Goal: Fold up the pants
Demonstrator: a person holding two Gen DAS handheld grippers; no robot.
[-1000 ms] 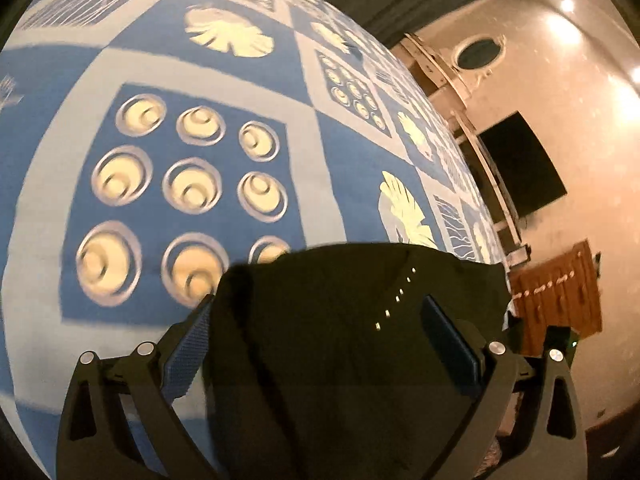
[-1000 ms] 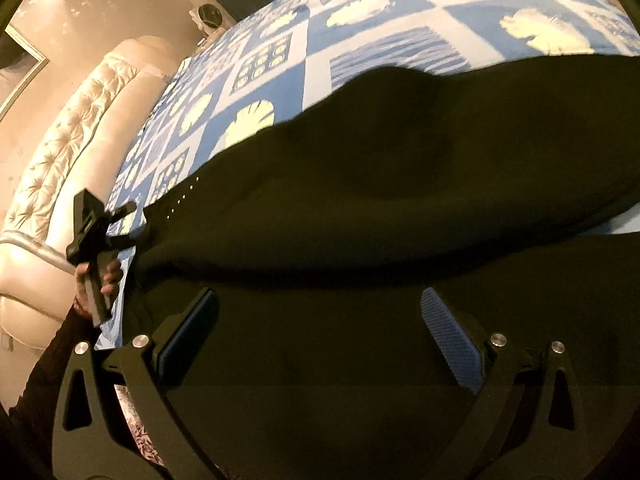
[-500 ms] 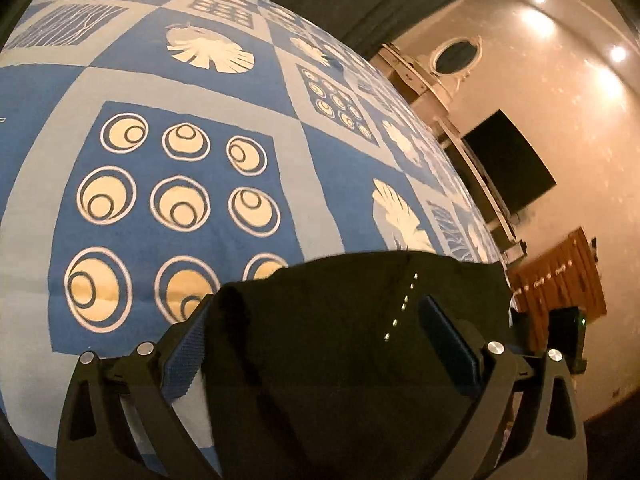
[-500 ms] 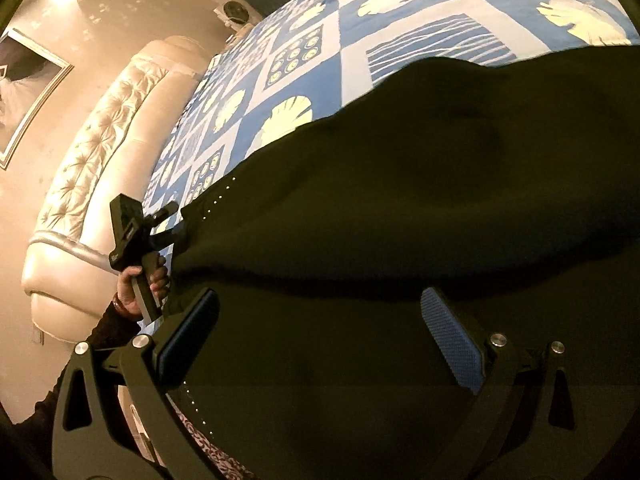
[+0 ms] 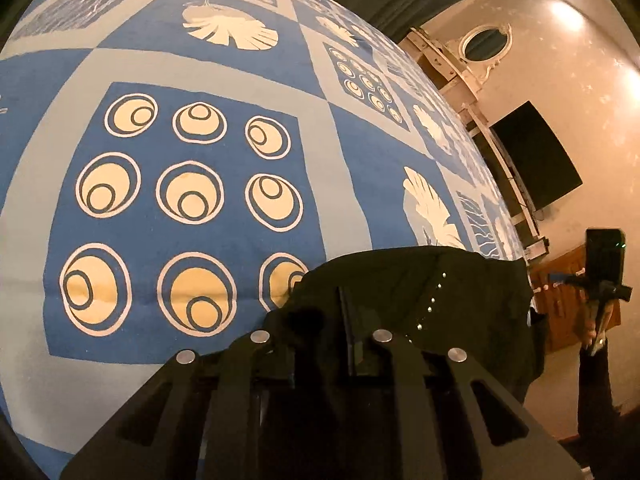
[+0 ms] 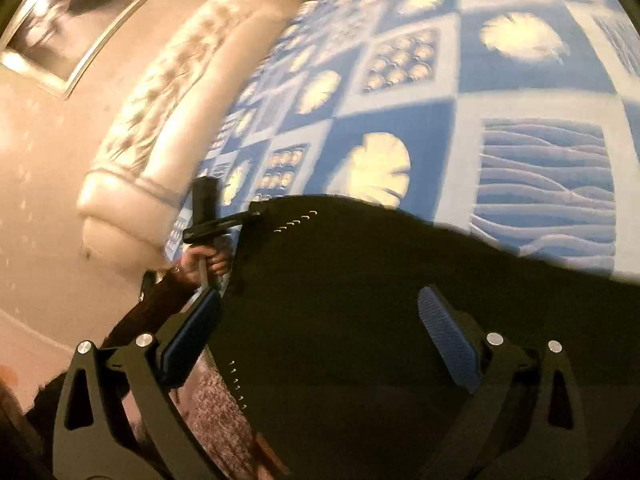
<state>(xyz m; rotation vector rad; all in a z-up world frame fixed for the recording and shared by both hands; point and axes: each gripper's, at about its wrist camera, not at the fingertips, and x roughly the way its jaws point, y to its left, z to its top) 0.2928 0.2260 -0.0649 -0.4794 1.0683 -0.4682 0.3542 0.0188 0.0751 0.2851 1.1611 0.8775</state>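
Left wrist view first: shows the left tongs [image 5: 348,320] low in the middle of the frame, closing, fingers nearly together with a bunched fold of the black pants [image 5: 420,280] pinched between them. Can make out a short row of tiny bright studs [image 5: 432,300] on the fabric just right of the fingers. Got the pants lying on the bed, on a blue and pale patterned cover [image 5: 200,60] with cream circles and shell prints filling most of the frame. Also shows a dark TV [image 5: 536,152] on the wall at the right and an oval mirror [image 5: 484,42] at the upper right.

Right wrist view, pretty blurry: shows the right tongs [image 6: 320,296] spread wide, blue pads well apart, clamped on nothing, pads not pressing on the cloth. Can see the pants as a big dark sheet across the whole lower half, running under and between those pads, top edge draped over the cover. Over at centre left, got a hand [image 6: 208,256] gripping the handle of the left tongs, with their tip right at the corner of the pants next to another row of studs. Beyond that, a pale tufted headboard [image 6: 168,92] and a framed picture [image 6: 68,28] in the upper left corner.
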